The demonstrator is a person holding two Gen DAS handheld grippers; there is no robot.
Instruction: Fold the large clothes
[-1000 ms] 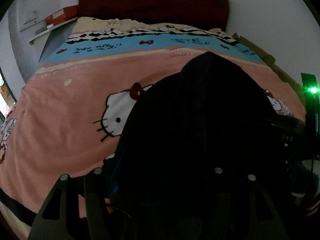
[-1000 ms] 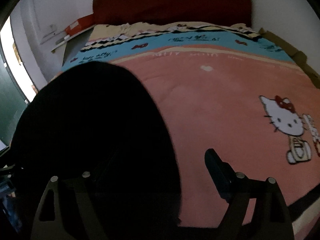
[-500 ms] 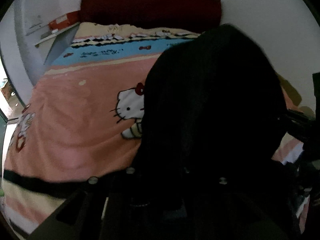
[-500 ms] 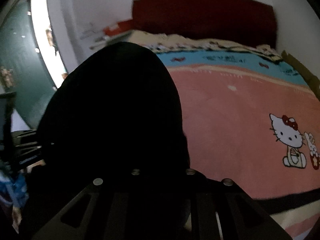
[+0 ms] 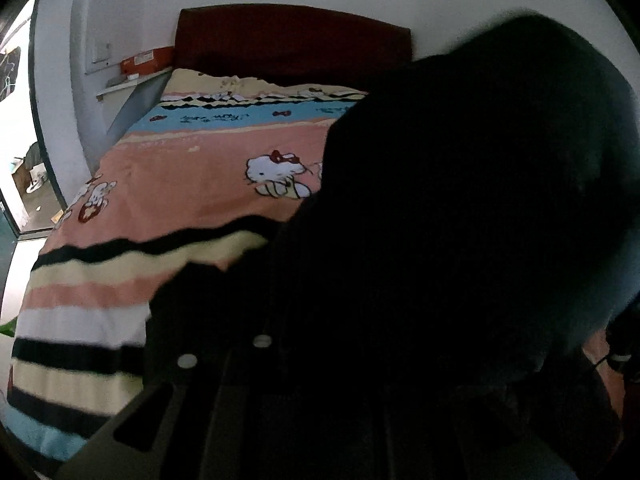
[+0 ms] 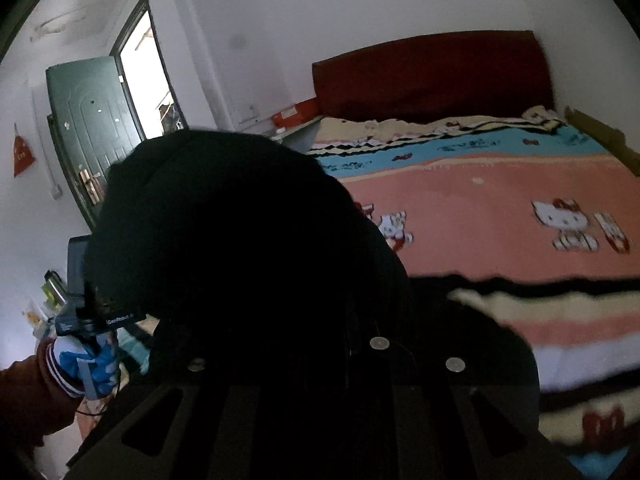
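Both sets of jaws are clamped tight now, where a second ago they stood apart over the cloth. The left gripper (image 5: 320, 408) is closed on the black garment (image 5: 460, 220), its fingers buried under the dark fabric so the pads themselves can't be made out. The right gripper (image 6: 328, 408) is the same story, pinched shut on the garment (image 6: 240, 240), which bulges up and drapes over both of its fingers.

And it's up! A second ago the garment lay low on the bed; now it hangs from the 2 grips, lifted clear and pulled back toward the near end of the bed (image 5: 192, 184). In the left view it fills the whole right side of the picture; in the right view it blocks the left and centre.

Beyond it, the pink cartoon-cat bedspread (image 6: 500, 200) shows more of its near striped edge than before, with the dark red headboard (image 6: 432, 76) at the far end. At the left of the right view, a hand in a blue-and-white glove (image 6: 90, 360) grips the other tool's handle.

My read: pick-up is done, and the garment is being carried back to shake out and spread flat. No fold has been made yet.
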